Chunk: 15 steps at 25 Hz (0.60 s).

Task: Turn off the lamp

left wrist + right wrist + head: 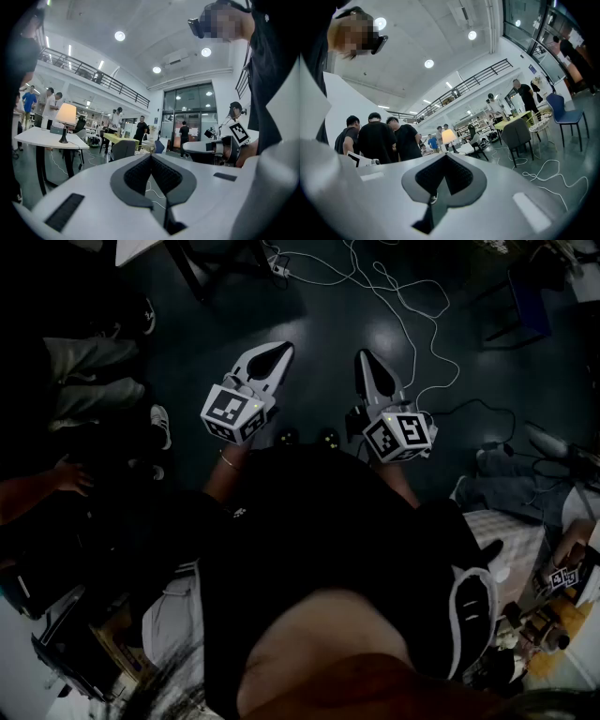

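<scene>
The lamp (pixel 66 116), with a cream shade and a dark base, glows on a white table (pixel 40 137) far off at the left of the left gripper view. In the right gripper view the lit lamp (pixel 448 136) stands small and distant, just above the jaw tips. Both grippers are held close in front of the person's body, over the dark floor and far from the lamp. My left gripper (pixel 278 351) is shut with nothing in it, its tips meeting in its own view (pixel 151 157). My right gripper (pixel 364 358) is also shut and empty (pixel 446 157).
White cables (pixel 412 324) trail across the dark floor ahead. Several people (pixel 377 138) stand around the lamp table. A grey chair (pixel 518 136), a blue chair (pixel 562 115) and a yellow-green table (pixel 119 138) stand in the hall. A seated person's legs (pixel 89 381) are at the left.
</scene>
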Each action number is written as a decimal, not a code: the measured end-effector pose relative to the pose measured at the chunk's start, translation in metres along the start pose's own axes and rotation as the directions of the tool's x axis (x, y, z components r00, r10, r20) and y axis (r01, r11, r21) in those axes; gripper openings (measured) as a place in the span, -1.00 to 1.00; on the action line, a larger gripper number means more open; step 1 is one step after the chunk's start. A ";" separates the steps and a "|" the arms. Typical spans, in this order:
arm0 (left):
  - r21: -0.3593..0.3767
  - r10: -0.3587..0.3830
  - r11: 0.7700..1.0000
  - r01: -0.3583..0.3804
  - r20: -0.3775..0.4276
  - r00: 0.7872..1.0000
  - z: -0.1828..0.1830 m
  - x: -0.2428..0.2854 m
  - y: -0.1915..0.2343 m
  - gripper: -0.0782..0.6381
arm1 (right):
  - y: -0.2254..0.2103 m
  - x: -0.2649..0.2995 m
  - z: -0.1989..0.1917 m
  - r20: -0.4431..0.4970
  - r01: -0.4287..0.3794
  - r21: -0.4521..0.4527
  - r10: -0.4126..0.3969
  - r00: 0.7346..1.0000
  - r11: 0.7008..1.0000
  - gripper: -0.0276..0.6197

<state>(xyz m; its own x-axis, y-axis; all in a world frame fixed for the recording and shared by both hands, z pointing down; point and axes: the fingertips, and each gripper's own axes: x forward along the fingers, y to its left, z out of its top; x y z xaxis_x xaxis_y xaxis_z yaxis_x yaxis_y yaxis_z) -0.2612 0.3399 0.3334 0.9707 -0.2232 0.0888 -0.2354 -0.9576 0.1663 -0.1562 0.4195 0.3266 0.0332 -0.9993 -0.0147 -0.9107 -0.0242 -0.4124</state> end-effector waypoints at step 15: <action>-0.013 -0.003 1.000 0.003 0.003 1.000 0.000 0.010 -0.004 -0.76 | -0.019 -0.007 0.008 0.006 0.030 0.026 -0.030 1.000 0.999 -0.91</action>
<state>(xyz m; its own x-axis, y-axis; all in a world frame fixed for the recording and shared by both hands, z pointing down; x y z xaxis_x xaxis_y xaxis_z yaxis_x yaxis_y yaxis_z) -0.2502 0.3411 0.3338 0.9716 -0.2211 0.0850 -0.2332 -0.9557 0.1795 -0.1352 0.4269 0.3270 0.0626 -0.9980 -0.0077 -0.8981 -0.0530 -0.4367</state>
